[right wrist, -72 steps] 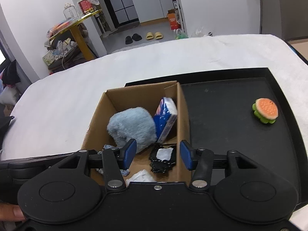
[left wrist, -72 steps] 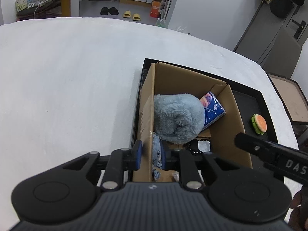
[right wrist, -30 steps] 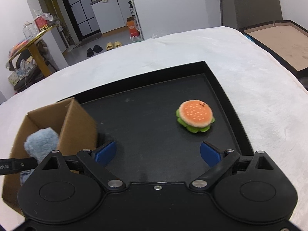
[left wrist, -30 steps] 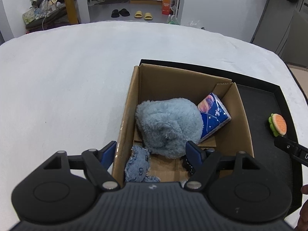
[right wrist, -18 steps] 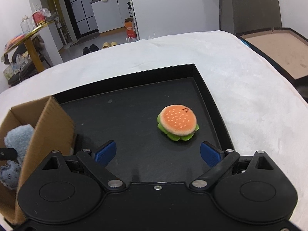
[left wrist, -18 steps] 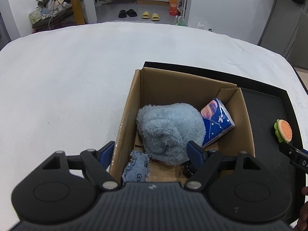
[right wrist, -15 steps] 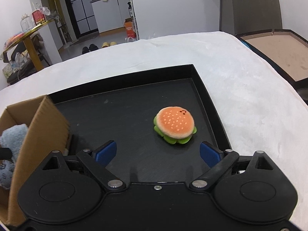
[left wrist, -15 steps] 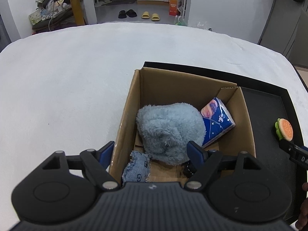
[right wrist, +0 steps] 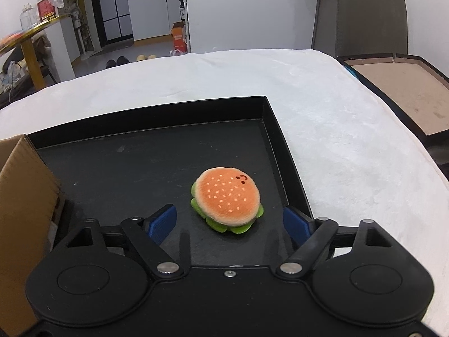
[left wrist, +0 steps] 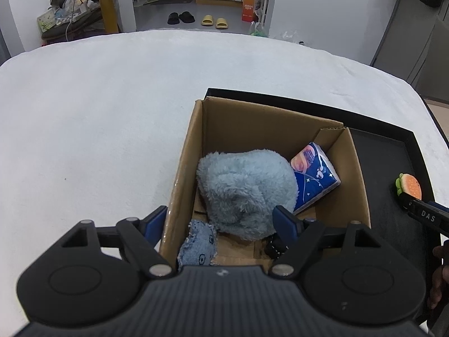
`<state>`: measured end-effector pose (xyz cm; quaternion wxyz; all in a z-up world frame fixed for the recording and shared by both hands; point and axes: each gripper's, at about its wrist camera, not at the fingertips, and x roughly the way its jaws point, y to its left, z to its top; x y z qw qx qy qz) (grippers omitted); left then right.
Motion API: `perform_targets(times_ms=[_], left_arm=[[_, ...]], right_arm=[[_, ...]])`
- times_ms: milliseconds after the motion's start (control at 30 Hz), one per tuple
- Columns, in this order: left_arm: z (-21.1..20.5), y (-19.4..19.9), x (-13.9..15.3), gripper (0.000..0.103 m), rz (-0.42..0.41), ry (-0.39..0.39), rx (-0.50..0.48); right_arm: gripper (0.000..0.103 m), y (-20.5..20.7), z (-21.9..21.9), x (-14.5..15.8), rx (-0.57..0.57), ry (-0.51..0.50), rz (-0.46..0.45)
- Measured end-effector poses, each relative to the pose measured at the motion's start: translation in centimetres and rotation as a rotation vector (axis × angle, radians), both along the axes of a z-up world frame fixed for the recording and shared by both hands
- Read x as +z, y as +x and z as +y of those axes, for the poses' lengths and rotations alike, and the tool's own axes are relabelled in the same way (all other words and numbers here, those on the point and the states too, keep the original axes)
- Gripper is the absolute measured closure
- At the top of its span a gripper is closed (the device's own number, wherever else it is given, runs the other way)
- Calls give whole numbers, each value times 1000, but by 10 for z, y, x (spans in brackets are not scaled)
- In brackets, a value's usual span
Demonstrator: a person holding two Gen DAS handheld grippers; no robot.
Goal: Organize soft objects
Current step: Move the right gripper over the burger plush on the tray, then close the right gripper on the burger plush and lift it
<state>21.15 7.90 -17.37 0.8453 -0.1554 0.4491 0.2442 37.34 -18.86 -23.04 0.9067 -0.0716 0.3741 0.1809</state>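
A plush hamburger (right wrist: 227, 199) lies on the black tray (right wrist: 277, 129), just ahead of my open right gripper (right wrist: 228, 223) and between its blue fingertips, untouched. It also shows in the left wrist view (left wrist: 409, 184), partly behind the right gripper's arm. A cardboard box (left wrist: 269, 120) on the tray holds a fluffy grey-blue plush (left wrist: 247, 191), a blue tissue pack (left wrist: 314, 179), a small denim piece (left wrist: 199, 244) and a black item (left wrist: 276, 247). My left gripper (left wrist: 220, 223) is open and empty over the box's near edge.
The tray sits on a white cloth-covered table (left wrist: 98, 112). The box's side wall (right wrist: 25, 196) is left of the right gripper. A brown framed board (right wrist: 404, 90) lies beyond the table's right edge. Shoes and furniture stand far behind.
The left gripper opened, dropping the denim piece in the box, and pulled back. The right gripper swung right from the box to the hamburger, opened wider and closed in on it.
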Motion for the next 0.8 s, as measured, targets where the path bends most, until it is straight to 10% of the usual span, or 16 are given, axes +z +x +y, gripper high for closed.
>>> perform_targets(times_ms=[67,133,233,800], left_arm=[[1,-1,0,24,-4,-4,1],[2,-2,0,24,-3,-9,5],[3,-2,2,24,-10,-10,9],[2,-11,7,24,-39,-27,0]], right_arm=[[34,1,0,0,5,-4,1],[66,0,0,0,19,-12,5],[76,2,0,-1,34,-15,47],[81,-36,-18,10,20,24,125]])
